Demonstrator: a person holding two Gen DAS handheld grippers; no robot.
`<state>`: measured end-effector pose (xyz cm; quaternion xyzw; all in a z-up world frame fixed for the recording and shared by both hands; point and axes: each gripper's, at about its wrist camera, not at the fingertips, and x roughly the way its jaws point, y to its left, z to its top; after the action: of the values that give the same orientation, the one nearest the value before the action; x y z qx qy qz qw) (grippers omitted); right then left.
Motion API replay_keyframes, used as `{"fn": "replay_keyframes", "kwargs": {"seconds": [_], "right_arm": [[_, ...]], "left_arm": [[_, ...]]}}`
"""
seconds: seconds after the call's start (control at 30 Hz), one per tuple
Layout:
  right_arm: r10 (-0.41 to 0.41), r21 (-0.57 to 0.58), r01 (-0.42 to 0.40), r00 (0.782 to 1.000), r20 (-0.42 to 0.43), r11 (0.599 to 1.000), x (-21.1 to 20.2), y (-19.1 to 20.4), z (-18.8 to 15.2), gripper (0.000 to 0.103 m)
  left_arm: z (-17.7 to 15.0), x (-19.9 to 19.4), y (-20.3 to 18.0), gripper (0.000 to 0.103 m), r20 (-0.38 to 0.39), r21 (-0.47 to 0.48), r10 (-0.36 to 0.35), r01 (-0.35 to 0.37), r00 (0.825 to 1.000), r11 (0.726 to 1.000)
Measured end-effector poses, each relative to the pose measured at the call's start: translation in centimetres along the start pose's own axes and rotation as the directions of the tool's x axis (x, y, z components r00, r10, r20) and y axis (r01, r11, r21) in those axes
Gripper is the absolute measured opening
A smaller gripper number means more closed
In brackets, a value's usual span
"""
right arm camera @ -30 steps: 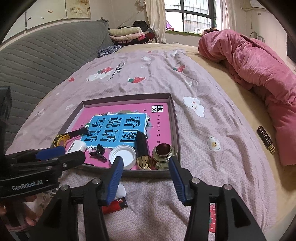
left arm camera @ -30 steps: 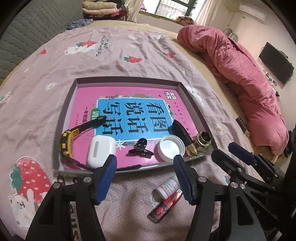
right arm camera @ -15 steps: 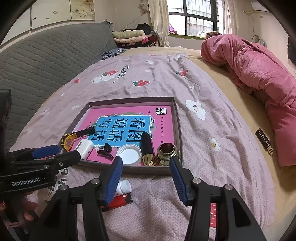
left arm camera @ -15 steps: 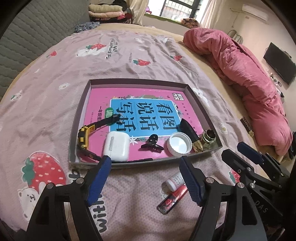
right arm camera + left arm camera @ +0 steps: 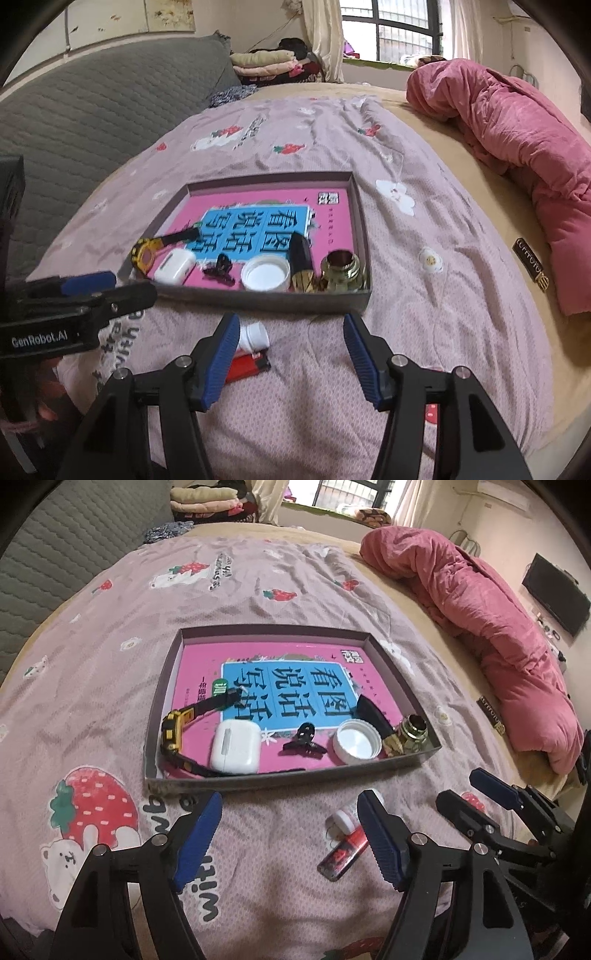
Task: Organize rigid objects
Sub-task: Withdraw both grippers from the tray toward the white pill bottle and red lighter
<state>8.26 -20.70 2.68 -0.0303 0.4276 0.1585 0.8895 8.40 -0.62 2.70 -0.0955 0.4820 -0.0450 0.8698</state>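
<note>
Most items already sit in the shallow box on the bed, namely watch, earbud case, hair clip and white lid, while a small white bottle and red lighter remain outside it on the bedspread, near both the left gripper and right gripper, whose jaws stand wide and empty.

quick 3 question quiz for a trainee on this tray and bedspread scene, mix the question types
1. True or false: the red lighter lies inside the tray.
2. Which item sits nearest the tray's left wall? A) white cap B) yellow and black watch C) brass bottle
3. Fill in: the black hair clip lies between the white earbud case and the white ____.

Key
1. False: it lies on the bedspread beside a small white bottle, in front of the tray.
2. B
3. cap
</note>
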Motion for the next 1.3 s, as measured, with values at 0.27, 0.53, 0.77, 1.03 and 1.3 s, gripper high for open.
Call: {"fn": "replay_keyframes", "kwargs": {"seconds": [0.27, 0.53, 0.77, 1.03, 1.3], "right_arm": [[0.012, -0.014, -0.013, 0.997, -0.074, 1.000, 1.1, 1.0, -2.1, 0.058], [0.031, 0.030, -0.026, 0.984, -0.173, 0.999, 3.8, 3.4, -3.8, 0.058], [0.036, 0.128, -0.006, 0.972, -0.234, 0.992, 6.5, 3.8, -4.2, 0.058], [-0.016, 0.122, 0.045, 0.972, -0.233, 0.992, 8.2, 5.2, -3.6, 0.058], [-0.083, 0.064, 0.099, 0.972, -0.218, 0.993, 7.2, 3.5, -4.6, 0.063]], "left_arm": [[-1.0, 0.5, 0.7, 0.077, -0.025, -0.004, 0.005, -0.005, 1.000, 1.000], [-1.4, 0.8, 1.2, 0.077, -0.035, -0.010, 0.006, -0.006, 0.999, 1.000], [-1.8, 1.5, 1.5, 0.077, -0.054, -0.012, 0.009, -0.010, 0.999, 1.000], [-2.0, 2.4, 1.6, 0.077, -0.068, -0.009, 0.013, -0.014, 0.998, 1.000], [-2.2, 3.9, 1.1, 0.077, -0.094, 0.009, 0.012, -0.011, 0.995, 1.000]]}}
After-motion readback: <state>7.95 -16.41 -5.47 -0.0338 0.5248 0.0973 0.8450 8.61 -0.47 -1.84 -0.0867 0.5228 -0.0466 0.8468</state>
